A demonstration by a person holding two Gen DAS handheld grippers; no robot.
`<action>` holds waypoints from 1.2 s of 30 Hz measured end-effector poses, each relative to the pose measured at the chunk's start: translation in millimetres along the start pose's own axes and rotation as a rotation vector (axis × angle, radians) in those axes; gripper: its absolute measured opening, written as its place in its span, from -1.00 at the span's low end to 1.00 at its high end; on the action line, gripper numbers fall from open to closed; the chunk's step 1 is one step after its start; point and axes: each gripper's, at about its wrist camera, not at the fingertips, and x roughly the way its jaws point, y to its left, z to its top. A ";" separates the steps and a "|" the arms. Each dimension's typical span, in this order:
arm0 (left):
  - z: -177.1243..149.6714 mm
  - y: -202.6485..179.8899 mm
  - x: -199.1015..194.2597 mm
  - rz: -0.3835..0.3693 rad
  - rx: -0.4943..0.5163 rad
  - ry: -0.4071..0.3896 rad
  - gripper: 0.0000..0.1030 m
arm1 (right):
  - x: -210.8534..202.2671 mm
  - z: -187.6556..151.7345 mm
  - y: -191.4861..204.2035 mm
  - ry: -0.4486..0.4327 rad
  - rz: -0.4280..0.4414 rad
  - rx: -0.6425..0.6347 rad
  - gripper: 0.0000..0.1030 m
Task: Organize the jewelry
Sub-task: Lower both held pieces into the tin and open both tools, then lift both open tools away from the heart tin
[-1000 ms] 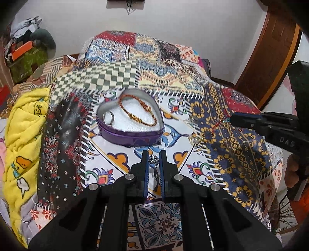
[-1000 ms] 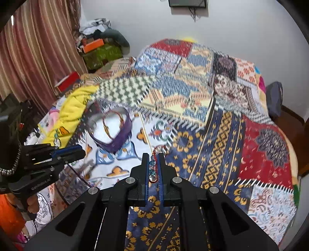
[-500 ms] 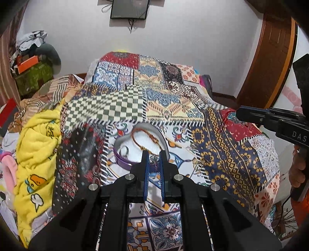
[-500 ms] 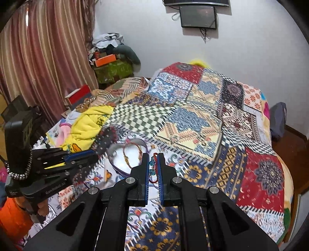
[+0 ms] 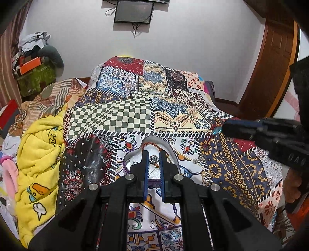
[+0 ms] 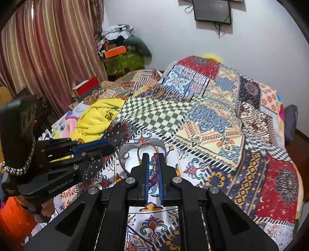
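A purple heart-shaped tin (image 5: 126,161) with a white lining lies on the patchwork quilt, an orange braided bracelet (image 5: 152,143) inside it. My left gripper (image 5: 154,154) is shut on a small silver ring (image 5: 154,159) and hovers just in front of the tin. My right gripper (image 6: 153,156) is shut on a red cord bracelet (image 6: 154,170) with teal beads, also close to the tin (image 6: 123,152). In the left wrist view the right gripper (image 5: 225,127) comes in from the right, the red cord dangling at its tip. In the right wrist view the left gripper (image 6: 111,145) reaches in from the left.
Small silver pieces (image 5: 196,161) lie on the quilt right of the tin. A yellow blanket (image 5: 38,154) is bunched at the bed's left side. Boxes and clutter (image 6: 115,52) stand by the curtain, a screen (image 5: 133,14) hangs on the wall, and a wooden door (image 5: 270,67) is at right.
Both grippers have lifted off the quilt with their pieces. The right one has swung left toward the tin, which now sits right behind both sets of fingertips.
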 end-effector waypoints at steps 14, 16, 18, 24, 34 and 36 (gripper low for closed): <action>3.9 9.0 37.1 -0.022 -0.003 0.045 -0.84 | 35.2 7.2 -4.8 0.058 0.052 0.016 -0.86; 4.1 9.9 42.3 -0.027 -0.003 0.054 -0.84 | 41.0 8.9 -5.3 0.069 0.058 0.015 -0.86; 3.8 9.8 47.8 -0.032 0.004 0.064 -0.84 | 47.2 10.4 -5.0 0.081 0.069 0.015 -0.86; 3.7 7.3 61.1 -0.029 0.031 0.084 -0.84 | 67.4 13.9 -9.4 0.126 0.098 0.033 -0.86; 2.9 12.0 68.1 -0.027 0.034 0.101 -0.84 | 80.8 15.2 -7.5 0.158 0.109 0.020 -0.86; 2.9 14.1 68.5 -0.027 0.025 0.106 -0.84 | 81.4 14.2 -5.7 0.171 0.115 0.012 -0.86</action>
